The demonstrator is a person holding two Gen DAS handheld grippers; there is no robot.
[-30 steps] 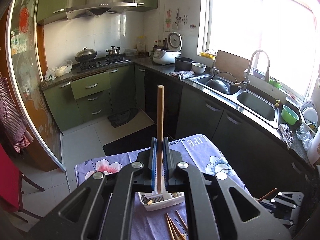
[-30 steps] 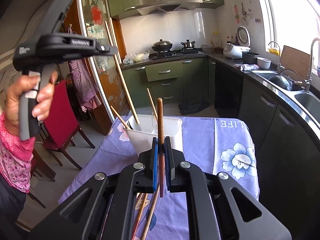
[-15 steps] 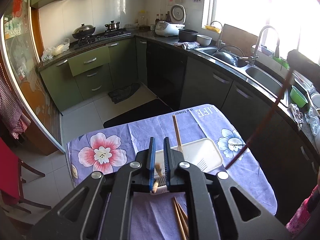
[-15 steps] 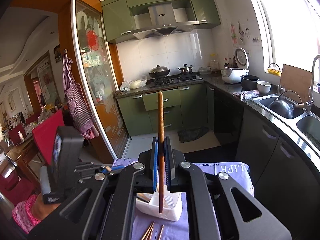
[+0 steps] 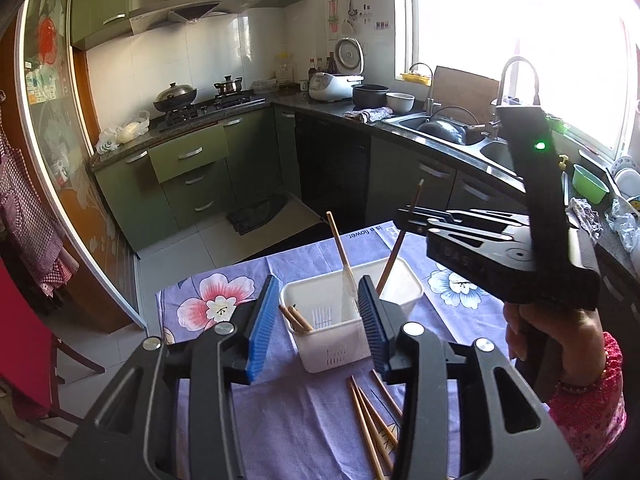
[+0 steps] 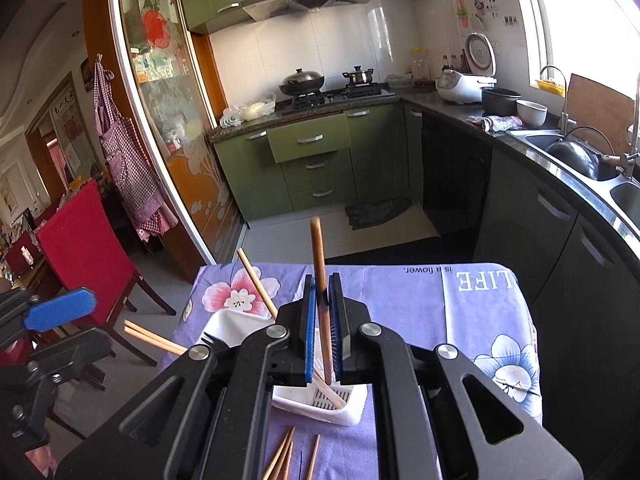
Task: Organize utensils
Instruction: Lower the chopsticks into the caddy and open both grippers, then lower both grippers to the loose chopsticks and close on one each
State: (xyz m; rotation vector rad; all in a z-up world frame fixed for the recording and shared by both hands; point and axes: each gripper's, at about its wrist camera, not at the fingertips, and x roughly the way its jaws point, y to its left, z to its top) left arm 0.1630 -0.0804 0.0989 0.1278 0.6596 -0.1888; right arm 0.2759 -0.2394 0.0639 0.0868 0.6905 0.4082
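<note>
Slim brown wooden chopstick (image 6: 320,280), upright, darker lower down.

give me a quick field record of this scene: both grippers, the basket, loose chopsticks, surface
left gripper: jaws opening, nothing between them, above the basket
right gripper: jaws shut on a dark chopstick, held upright over the basket
basket: white plastic, holds several chopsticks leaning on its walls
loose chopsticks: a few lying on the cloth in front of the basket
surface: table with purple flowered cloth
task status: not finished, chopsticks left outside the basket
</note>
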